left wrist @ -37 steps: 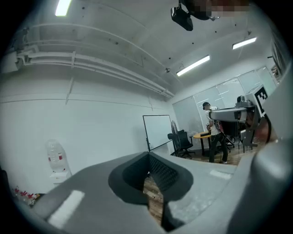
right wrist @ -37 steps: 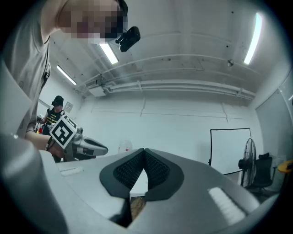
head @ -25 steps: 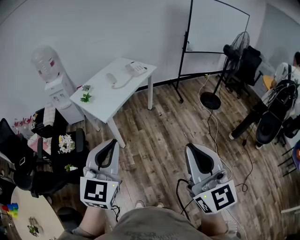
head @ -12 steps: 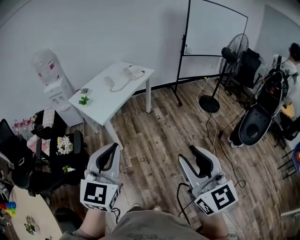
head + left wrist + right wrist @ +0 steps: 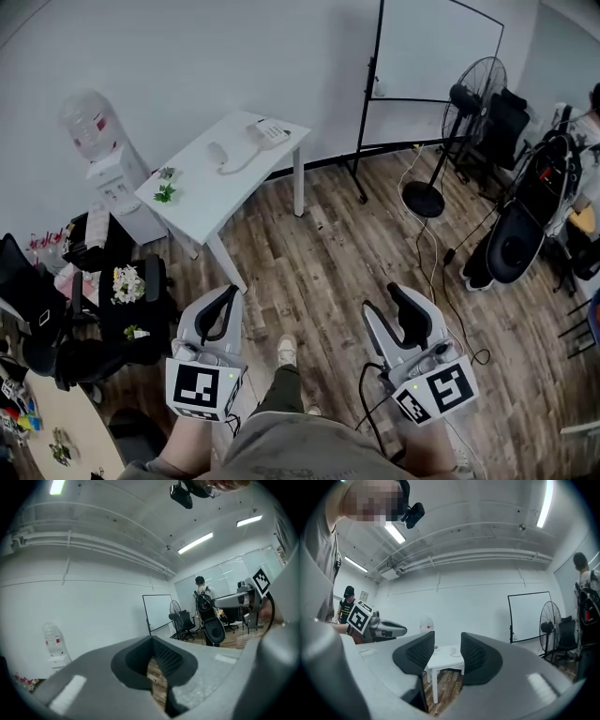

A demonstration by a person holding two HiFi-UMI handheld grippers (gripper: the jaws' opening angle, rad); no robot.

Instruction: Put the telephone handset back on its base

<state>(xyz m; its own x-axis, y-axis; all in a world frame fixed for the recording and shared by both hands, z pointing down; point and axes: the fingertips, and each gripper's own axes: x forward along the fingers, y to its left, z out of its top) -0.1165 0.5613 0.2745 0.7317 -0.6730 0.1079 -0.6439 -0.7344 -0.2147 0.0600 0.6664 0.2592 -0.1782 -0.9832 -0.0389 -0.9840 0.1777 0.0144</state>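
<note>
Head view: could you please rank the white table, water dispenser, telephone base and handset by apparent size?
Largest to smallest:
1. white table
2. water dispenser
3. telephone base
4. handset, only slightly smaller than the base

wood floor (image 5: 328, 253) | white wall (image 5: 187, 56) | whiteboard (image 5: 436, 47) | fan (image 5: 473, 91) | water cooler (image 5: 112, 178)

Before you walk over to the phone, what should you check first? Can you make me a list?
1. Handset on its base: not ok. The white telephone handset lies on the white rectangular table, apart from the white telephone base.
2. Right gripper ready to grab: ok. Jaws apart, nothing held.
3. Left gripper ready: not ok. Jaws together, empty.
4. Close enough to reach: not ok. Both grippers hang over the wooden floor, far from the table.
5. Phone cord untangled: cannot tell, too small.
</note>
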